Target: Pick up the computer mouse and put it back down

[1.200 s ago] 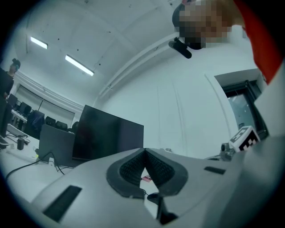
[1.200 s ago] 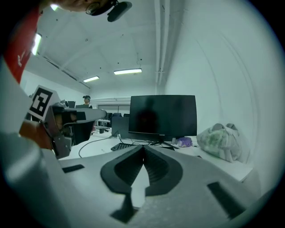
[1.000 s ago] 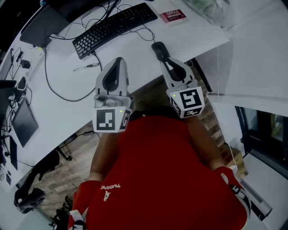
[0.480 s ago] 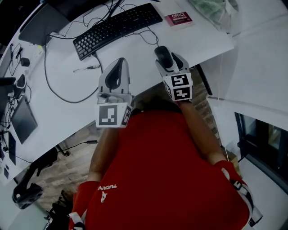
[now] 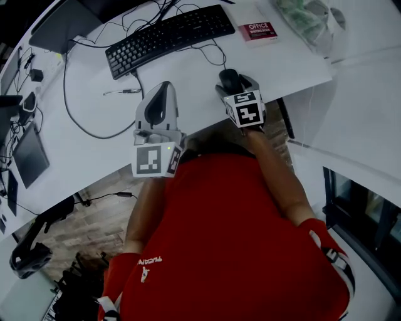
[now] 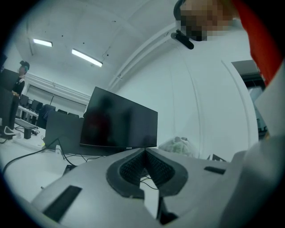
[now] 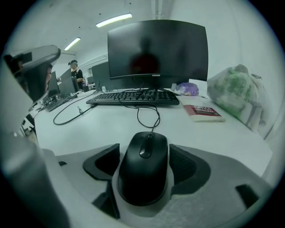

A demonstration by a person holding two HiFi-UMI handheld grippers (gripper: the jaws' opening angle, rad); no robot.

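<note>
A black wired mouse (image 5: 229, 79) (image 7: 143, 171) lies on the white desk (image 5: 188, 81) near its front edge. My right gripper (image 5: 234, 84) (image 7: 144, 153) points down at the desk and straddles the mouse. Its jaws are opening, and a dark gap shows on each side between the mouse and the pads (image 7: 183, 162). My left gripper (image 5: 159, 89) (image 6: 144, 150) hovers level over the desk to the mouse's left, its jaws closed tip to tip on nothing.
A black keyboard (image 5: 169, 37) (image 7: 133, 98) lies behind the mouse, before a dark monitor (image 7: 158, 51). A red book (image 5: 258, 30) and a plastic bag (image 5: 304, 19) sit at the back right. A pen (image 5: 122, 92) and cables lie left. The desk edge runs just under the grippers.
My right gripper dropped toward the desk and tipped downward, its jaws spreading around the mouse. The left gripper stayed over the desk's front edge.
</note>
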